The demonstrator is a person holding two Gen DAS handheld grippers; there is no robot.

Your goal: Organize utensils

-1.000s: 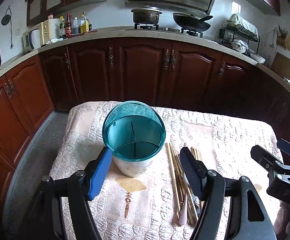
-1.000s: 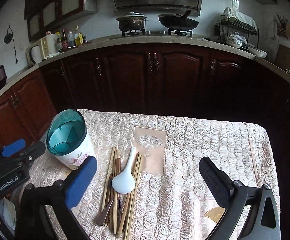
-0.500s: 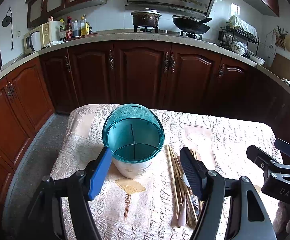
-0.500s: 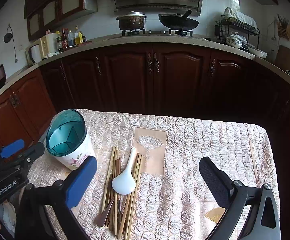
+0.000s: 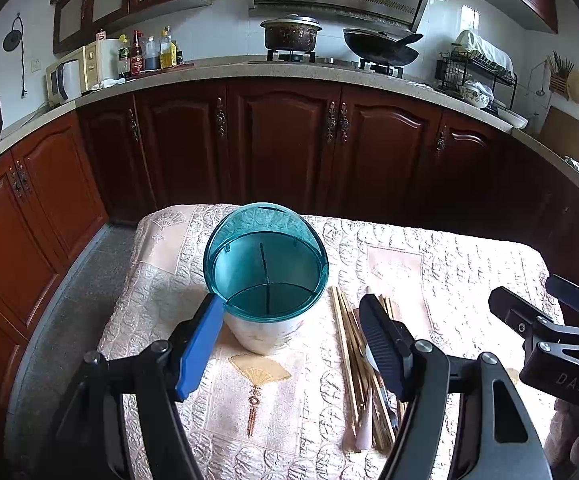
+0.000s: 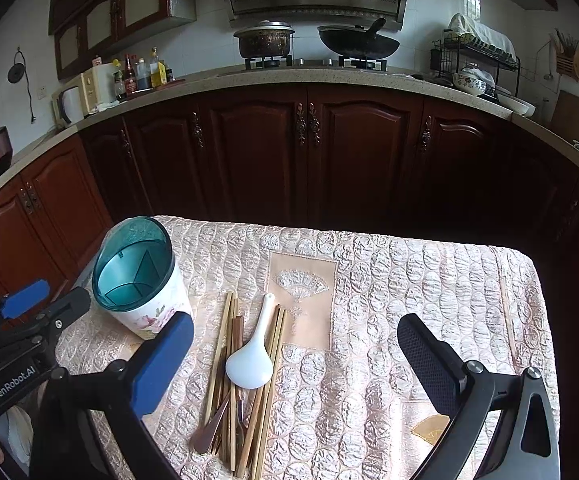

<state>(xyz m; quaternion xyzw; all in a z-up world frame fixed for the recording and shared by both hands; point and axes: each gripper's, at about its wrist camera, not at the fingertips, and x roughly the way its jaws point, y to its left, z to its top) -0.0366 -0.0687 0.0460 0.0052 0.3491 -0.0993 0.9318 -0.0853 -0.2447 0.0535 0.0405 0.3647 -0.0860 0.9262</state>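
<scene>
A white floral utensil holder (image 5: 265,332) (image 6: 151,312) with a teal divided insert stands on the quilted tablecloth (image 5: 449,264). To its right lies a pile of wooden chopsticks (image 5: 349,360) (image 6: 225,344) with a white ceramic spoon (image 6: 251,360) on top and a dark wooden spoon (image 6: 207,434) among them. My left gripper (image 5: 289,344) is open, hovering just in front of the holder. Open as well, my right gripper (image 6: 293,364) hangs above the cloth beside the pile, holding nothing.
Dark wooden cabinets (image 5: 289,144) run behind the table under a counter with a pot (image 5: 289,34), a wok (image 5: 381,48), bottles (image 5: 149,52) and a dish rack (image 5: 475,68). A grey floor (image 5: 69,312) lies left of the table.
Both grippers have drifted slightly; the holder looks a little higher and farther in the left wrist view. Nothing was gripped or moved on the table.
</scene>
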